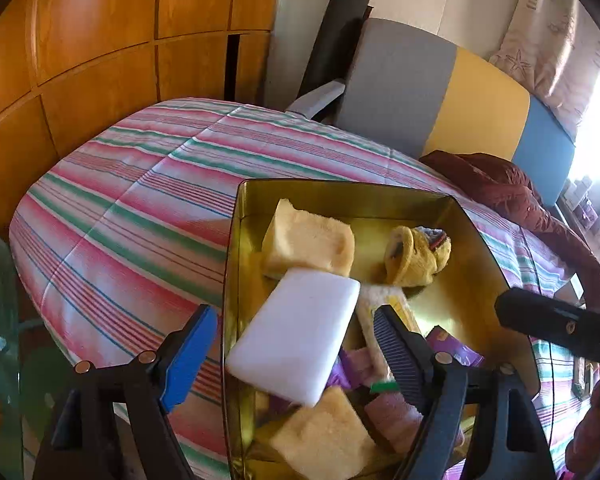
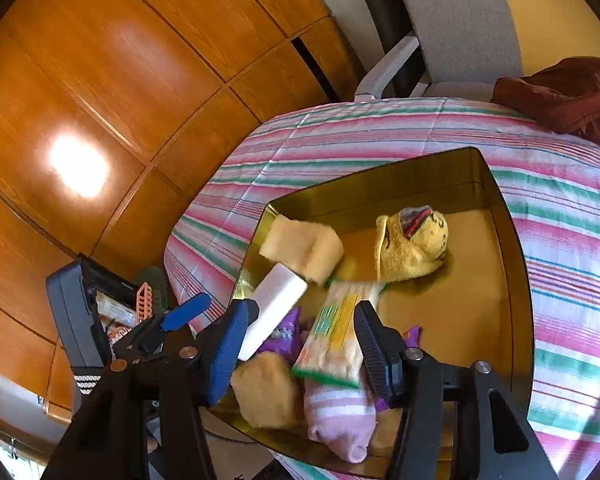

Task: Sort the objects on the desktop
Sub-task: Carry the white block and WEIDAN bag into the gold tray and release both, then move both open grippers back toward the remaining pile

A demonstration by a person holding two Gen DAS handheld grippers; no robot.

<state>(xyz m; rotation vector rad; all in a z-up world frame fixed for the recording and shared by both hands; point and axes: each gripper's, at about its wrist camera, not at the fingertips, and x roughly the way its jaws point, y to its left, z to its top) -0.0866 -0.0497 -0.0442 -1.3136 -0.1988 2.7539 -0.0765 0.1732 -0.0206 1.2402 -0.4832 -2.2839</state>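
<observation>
The left gripper (image 1: 288, 344) hangs with its jaws wide apart over the near end of the gold tin (image 1: 340, 190), the white foam block (image 1: 296, 332) loose between them, tilted on the pile; the right gripper (image 2: 300, 340) is likewise spread, a green-and-yellow snack packet (image 2: 336, 332) lying between its fingers, apparently unclamped. Sponges, a pink striped sock (image 2: 340, 420) and a yellow sock (image 2: 412, 248) fill the tin on the striped desk (image 1: 140, 200); I judge the sorting nearly done, the next move being a clean withdrawal.

Sponges (image 1: 308, 236), white block (image 1: 296, 336) (tilted), socks (image 2: 412, 244) fill gold tin (image 2: 460, 300).
</observation>
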